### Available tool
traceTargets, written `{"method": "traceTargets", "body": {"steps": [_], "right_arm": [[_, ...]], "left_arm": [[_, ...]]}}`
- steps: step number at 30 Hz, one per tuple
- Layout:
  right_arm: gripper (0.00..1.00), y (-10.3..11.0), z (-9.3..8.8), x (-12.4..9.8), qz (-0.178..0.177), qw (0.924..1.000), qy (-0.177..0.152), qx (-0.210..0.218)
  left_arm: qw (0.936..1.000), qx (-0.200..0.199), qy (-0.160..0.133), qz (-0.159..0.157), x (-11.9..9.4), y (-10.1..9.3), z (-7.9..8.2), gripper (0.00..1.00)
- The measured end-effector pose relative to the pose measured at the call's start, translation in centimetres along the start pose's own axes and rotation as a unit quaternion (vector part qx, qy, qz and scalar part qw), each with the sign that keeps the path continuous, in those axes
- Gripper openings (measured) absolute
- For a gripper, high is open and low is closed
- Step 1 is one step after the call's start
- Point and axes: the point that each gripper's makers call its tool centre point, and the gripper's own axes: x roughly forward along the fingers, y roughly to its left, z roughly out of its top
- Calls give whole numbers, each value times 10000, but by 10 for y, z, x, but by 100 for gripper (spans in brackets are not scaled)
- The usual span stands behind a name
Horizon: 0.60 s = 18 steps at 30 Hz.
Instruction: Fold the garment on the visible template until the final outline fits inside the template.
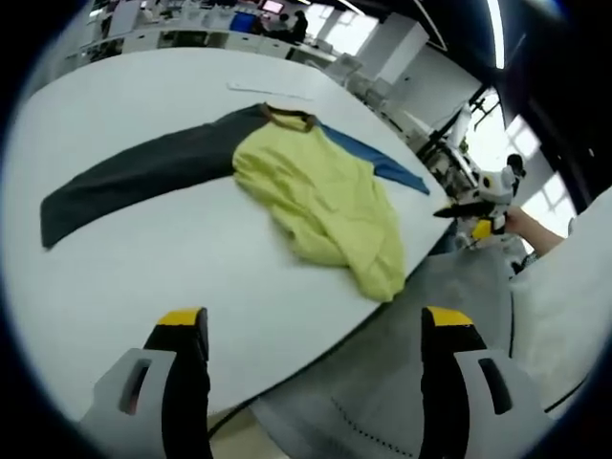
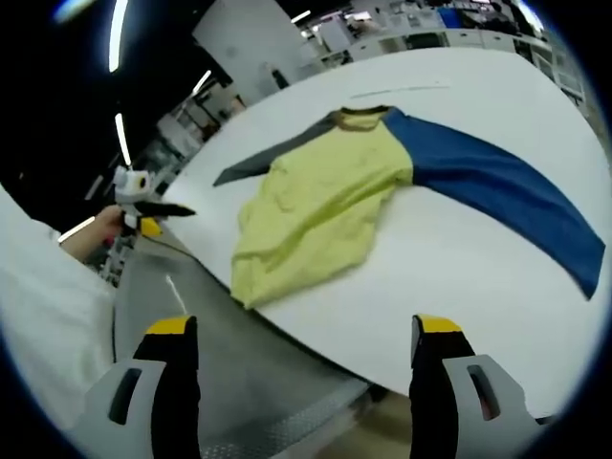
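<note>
A long-sleeved shirt lies spread on the white table [image 1: 143,287], rumpled along its hem. Its body is yellow [image 1: 325,196] [image 2: 316,206], with a brown collar [image 1: 290,118], one dark grey sleeve [image 1: 143,172] [image 2: 273,153] and one blue sleeve [image 1: 382,163] [image 2: 497,186]. The hem reaches the table's near edge. My left gripper [image 1: 314,325] hangs open over that edge, short of the shirt and holding nothing. My right gripper [image 2: 304,330] is open too, off the edge beside the hem. Each gripper shows small in the other's view [image 1: 478,208] [image 2: 148,207], held in a hand.
A thin pale strip [image 1: 268,91] [image 2: 397,91] lies on the table beyond the collar. Grey metal flooring [image 1: 382,382] [image 2: 239,382] runs below the table's edge. White-sleeved arms [image 1: 564,287] [image 2: 48,316] stand at the sides. Desks and windows [image 1: 220,29] fill the background.
</note>
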Motion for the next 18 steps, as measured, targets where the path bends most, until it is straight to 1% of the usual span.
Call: {"method": "traceTargets", "body": {"steps": [7,18], "right_arm": [[89,-4,0,5,29,10000,4,47],[86,-8,4,13,88,10000,35,-10]], "left_arm": [[9999,-11,67,-110,11,-2,0,83],[9998,-54,23,-193,21,-3,5,77]]}}
